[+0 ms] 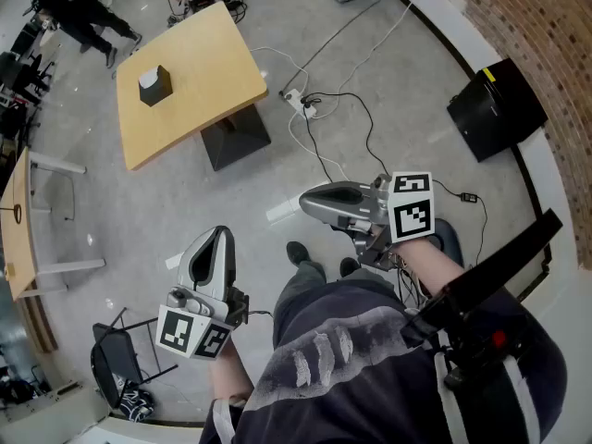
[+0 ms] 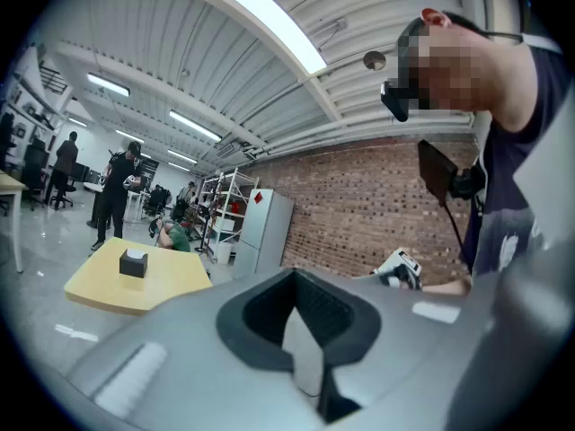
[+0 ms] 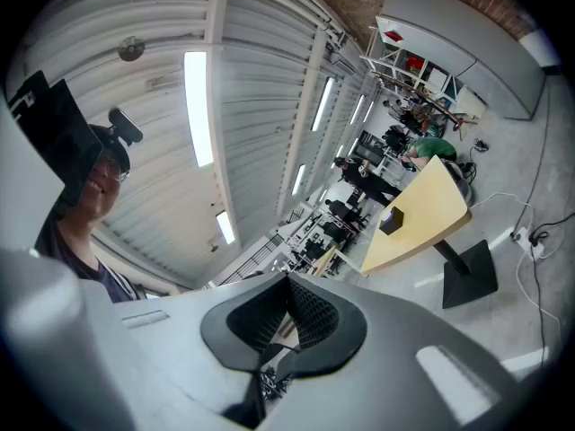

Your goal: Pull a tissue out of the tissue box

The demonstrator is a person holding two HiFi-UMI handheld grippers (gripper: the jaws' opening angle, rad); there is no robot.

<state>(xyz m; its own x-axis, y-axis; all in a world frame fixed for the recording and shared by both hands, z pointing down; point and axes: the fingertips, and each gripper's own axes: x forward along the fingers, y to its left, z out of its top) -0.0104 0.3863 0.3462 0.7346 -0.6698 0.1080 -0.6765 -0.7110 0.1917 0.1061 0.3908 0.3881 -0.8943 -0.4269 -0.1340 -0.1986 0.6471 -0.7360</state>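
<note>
The dark tissue box (image 1: 154, 85) with a white tissue at its top stands on a light wooden table (image 1: 208, 58), far ahead across the floor. It also shows small in the left gripper view as the tissue box (image 2: 133, 263) and in the right gripper view as the tissue box (image 3: 391, 220). My left gripper (image 1: 218, 233) is held at waist height, jaws shut with nothing between them. My right gripper (image 1: 305, 203) is held level to the right of it, jaws also shut and empty. Both are well away from the table.
A power strip (image 1: 298, 100) with trailing cables lies on the concrete floor beside the table's black base (image 1: 236, 137). A black case (image 1: 495, 109) stands by the brick wall. People (image 1: 79, 12) are beyond the table. A folding chair (image 1: 125, 359) and another table (image 1: 18, 220) stand at the left.
</note>
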